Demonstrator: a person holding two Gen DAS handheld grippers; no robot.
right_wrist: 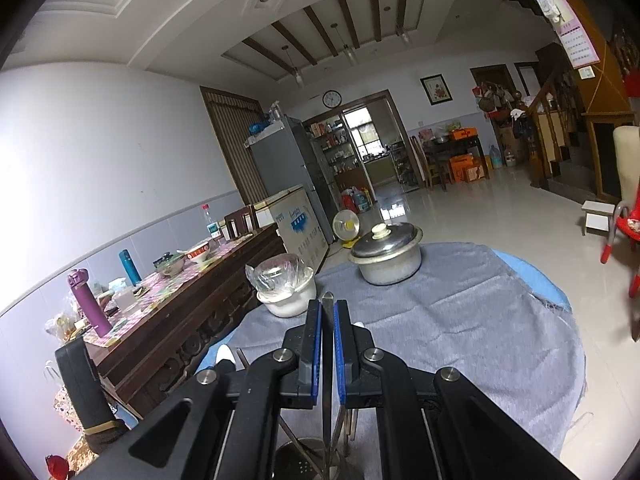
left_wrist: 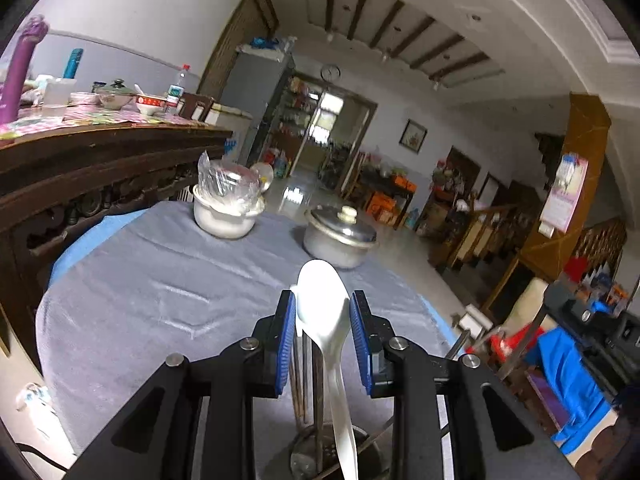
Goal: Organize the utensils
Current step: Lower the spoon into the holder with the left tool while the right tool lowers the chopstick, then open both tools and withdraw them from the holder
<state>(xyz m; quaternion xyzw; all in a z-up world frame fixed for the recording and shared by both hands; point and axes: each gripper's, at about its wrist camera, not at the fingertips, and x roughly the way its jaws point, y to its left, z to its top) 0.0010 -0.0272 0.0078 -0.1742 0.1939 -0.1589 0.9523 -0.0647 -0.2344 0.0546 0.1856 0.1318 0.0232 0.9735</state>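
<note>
At the near edge a perforated metal utensil holder (left_wrist: 320, 456) is seen below both grippers, with chopsticks (left_wrist: 300, 380) standing in it. The left gripper (left_wrist: 323, 312) is closed partway on a white spoon (left_wrist: 322, 300), bowl uppermost, handle reaching down to the holder. The right gripper (right_wrist: 328, 316) is closed almost fully on a thin metal utensil (right_wrist: 328, 308), possibly a knife, though its type cannot be confirmed from this edge-on view. The step in hand is judged to be insertion of both pieces into the holder. A straight lowering and release of each is called for next, with the chopsticks avoided. Farther off on the grey tablecloth (left_wrist: 160, 280), a white pot (left_wrist: 224, 220) holding a plastic-wrapped bowl stands at far left and a lidded steel pot (left_wrist: 340, 236) at far right; both are well clear. A wooden sideboard (left_wrist: 100, 152) lies beyond, left.
</note>
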